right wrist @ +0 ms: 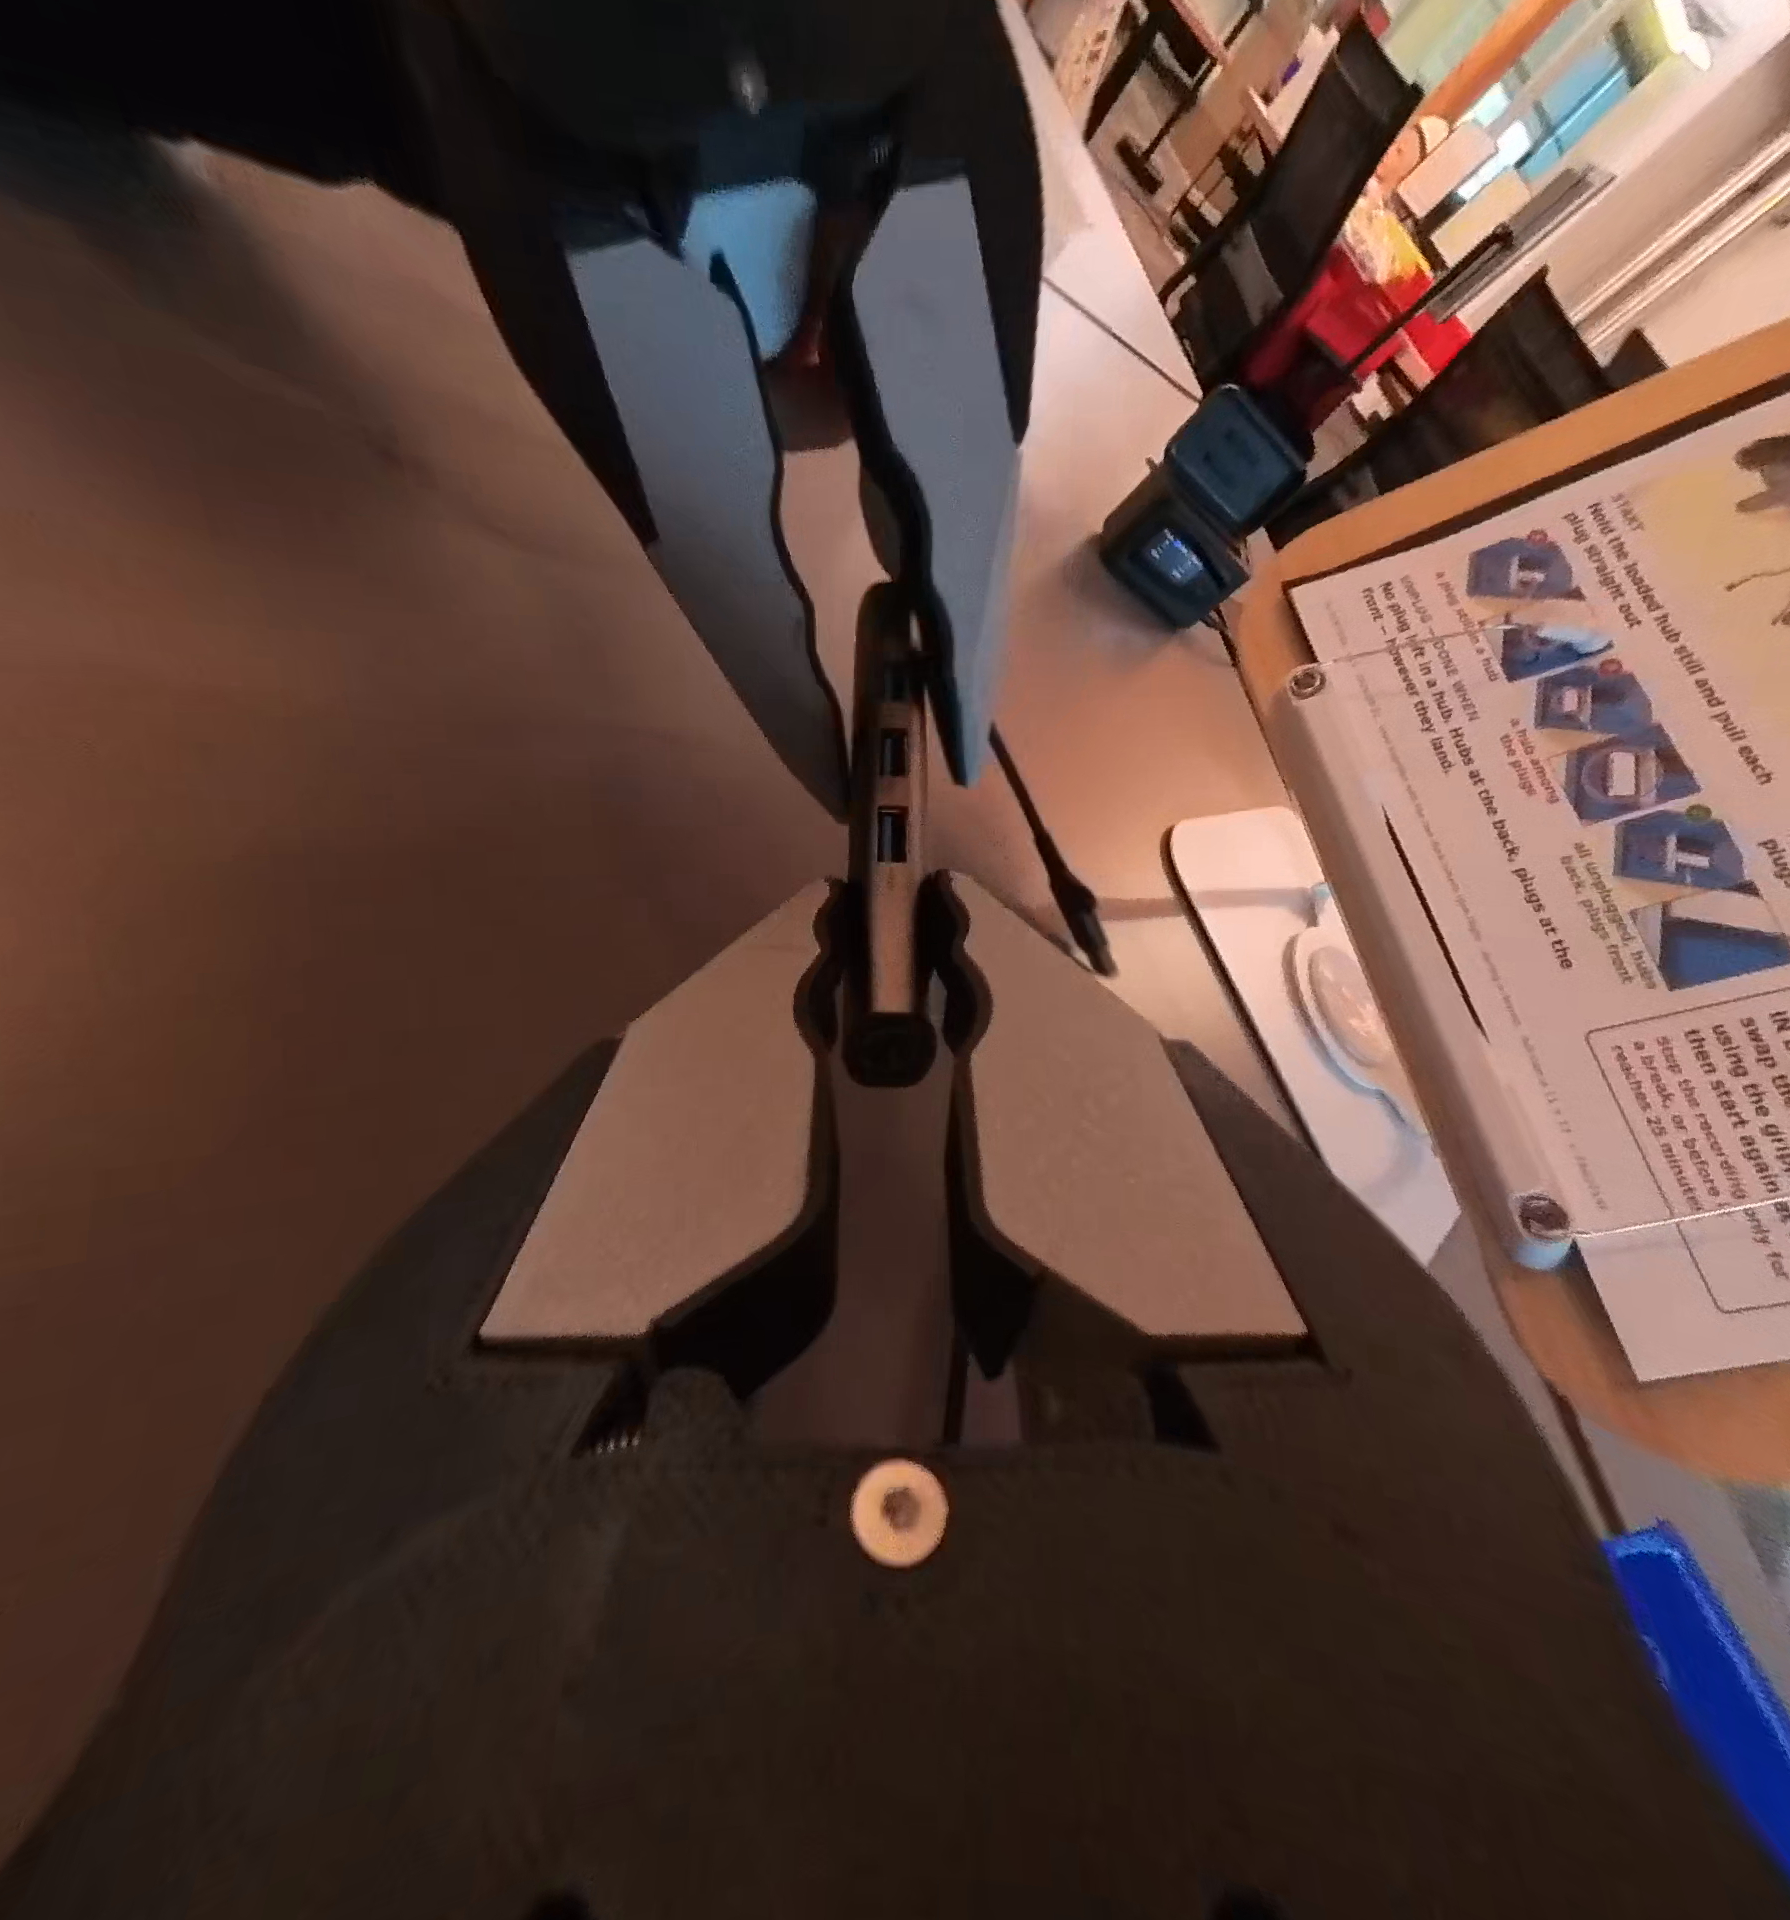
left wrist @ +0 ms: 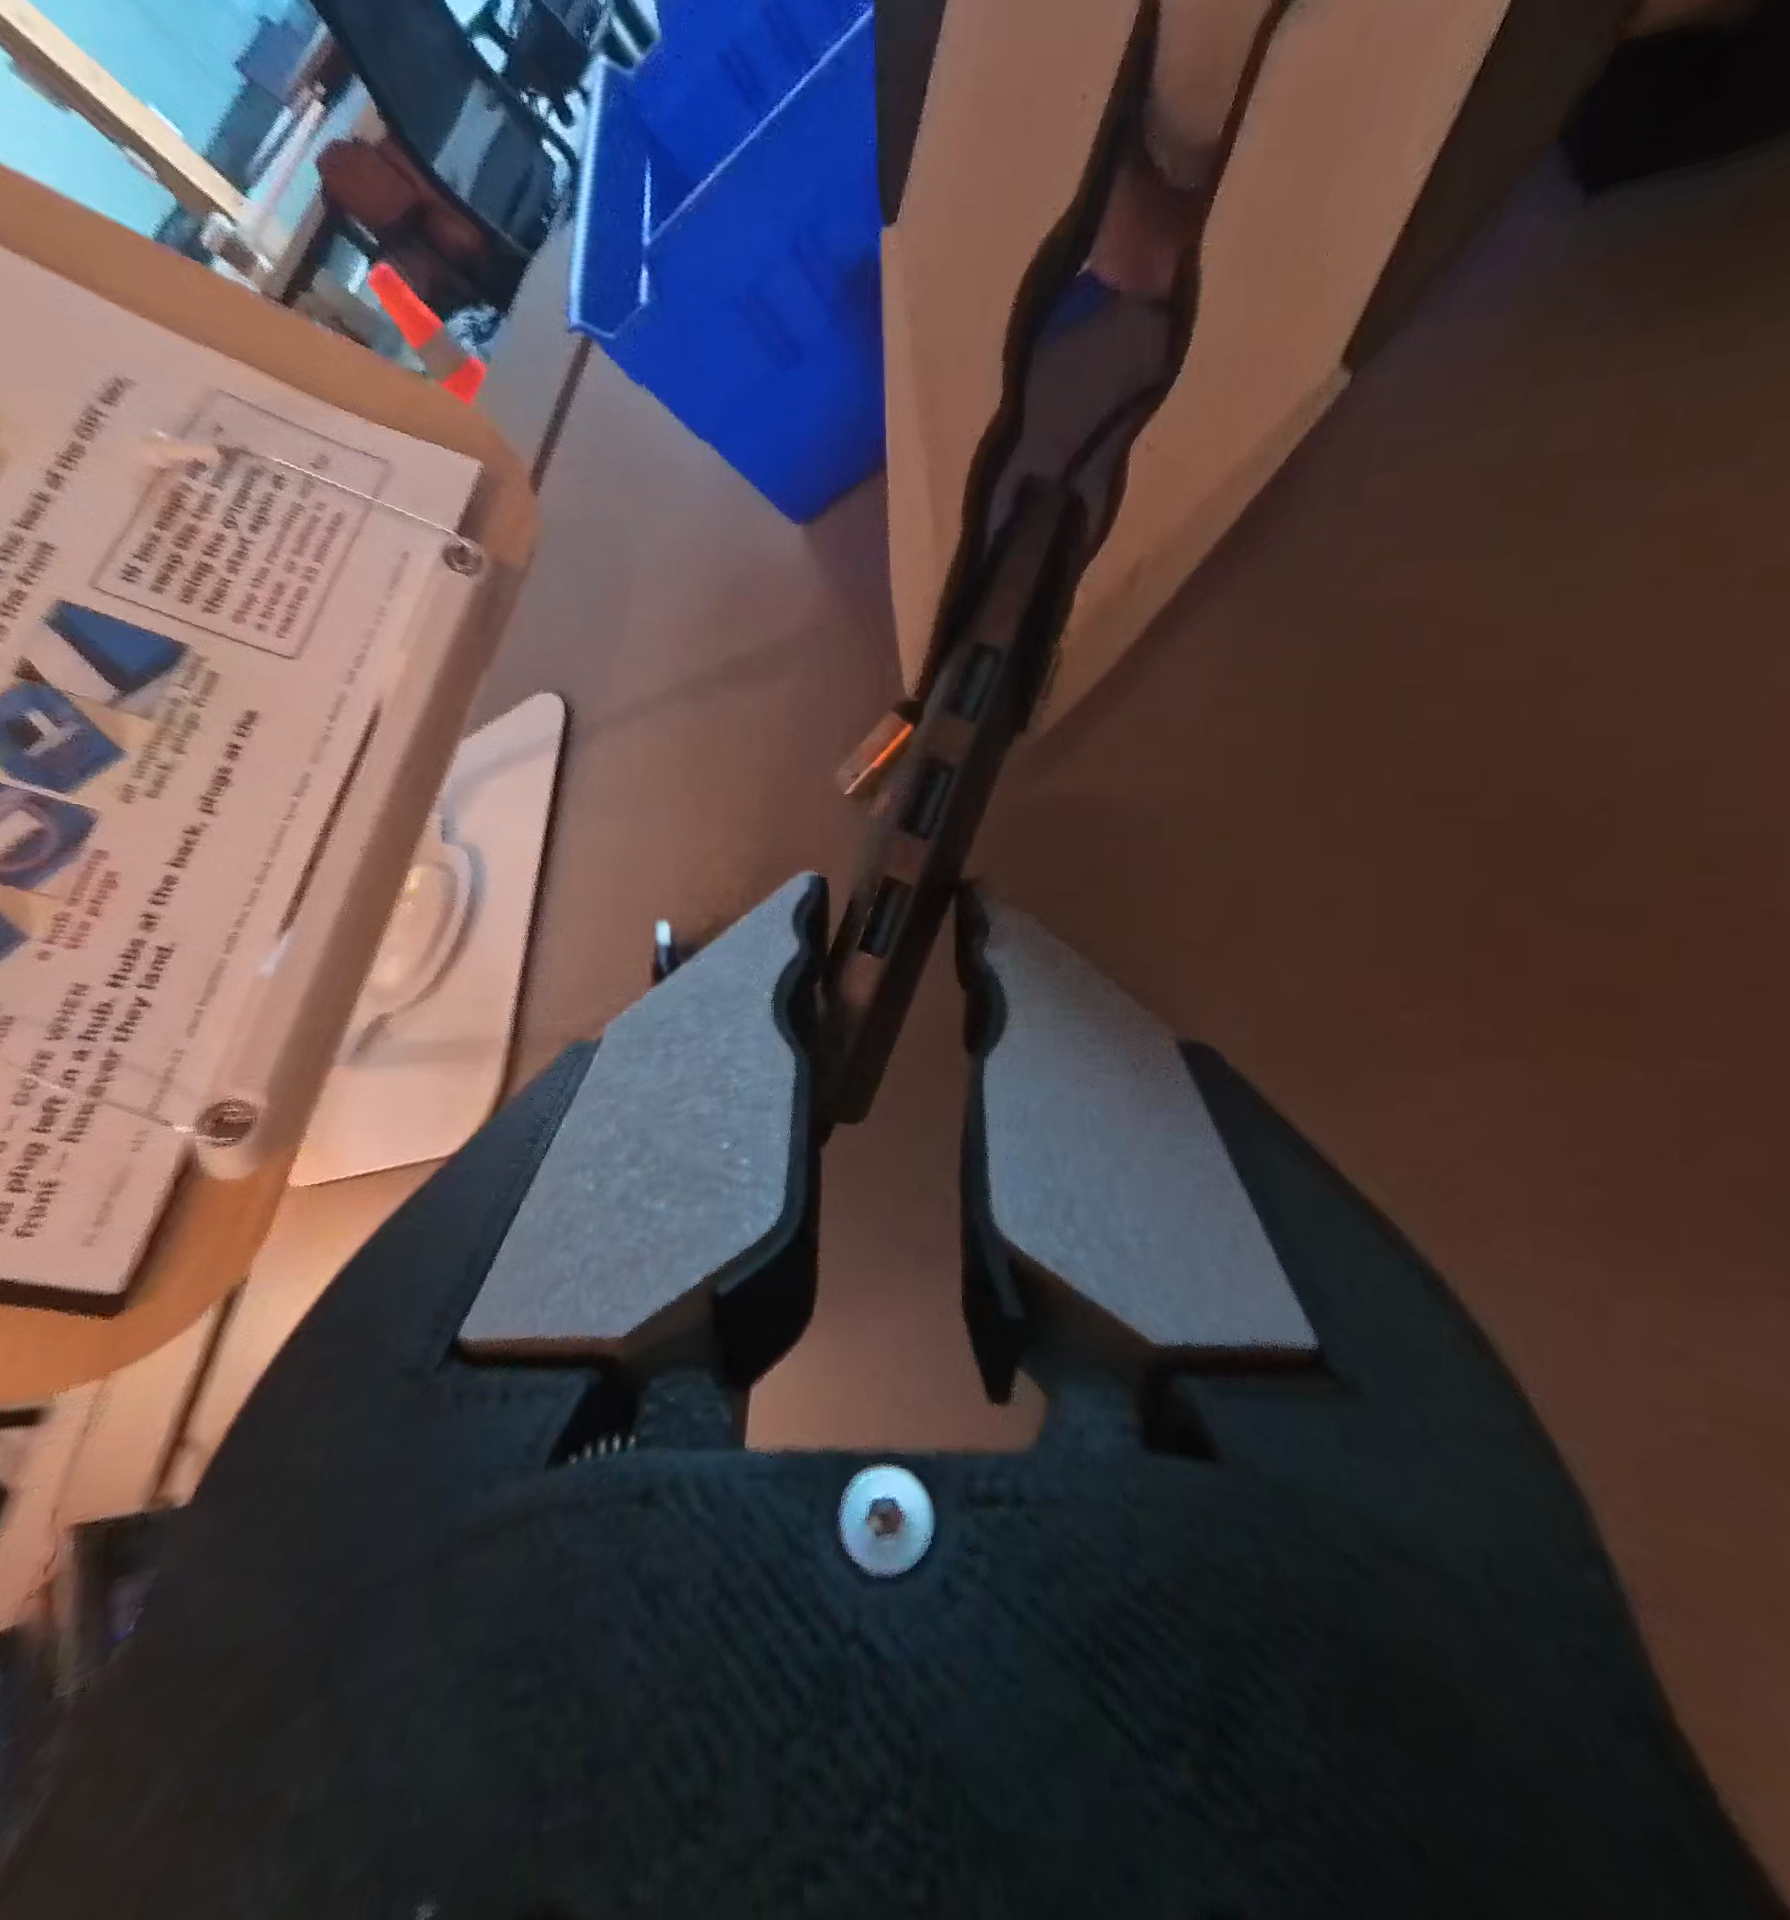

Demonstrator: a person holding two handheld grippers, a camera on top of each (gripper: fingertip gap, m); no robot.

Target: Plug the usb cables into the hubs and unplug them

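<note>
A dark slim USB hub (left wrist: 932,769) with several empty ports along its edge is held level above the table between both grippers. My left gripper (left wrist: 893,904) is shut on one end of it, with the hub slightly tilted between the pads. My right gripper (right wrist: 886,904) is shut on the other end of the hub (right wrist: 886,748), where its cable comes out. Each gripper also shows far off in the other's view: the right one (left wrist: 979,696) and the left one (right wrist: 896,795). A loose USB plug (right wrist: 1083,935) on a black cable lies on the table beside the hub; its metal tip (left wrist: 875,753) shows in the left wrist view.
A printed instruction sheet on a wooden board (left wrist: 195,779) (right wrist: 1597,831) stands by the hub. A white mat (right wrist: 1234,883) (left wrist: 496,831) lies beside the board. A blue bin (left wrist: 745,260) and a black power block (right wrist: 1192,520) stand farther off. The brown table (left wrist: 1390,935) spreads on the other side. The tips of both grippers are at nearly the same place.
</note>
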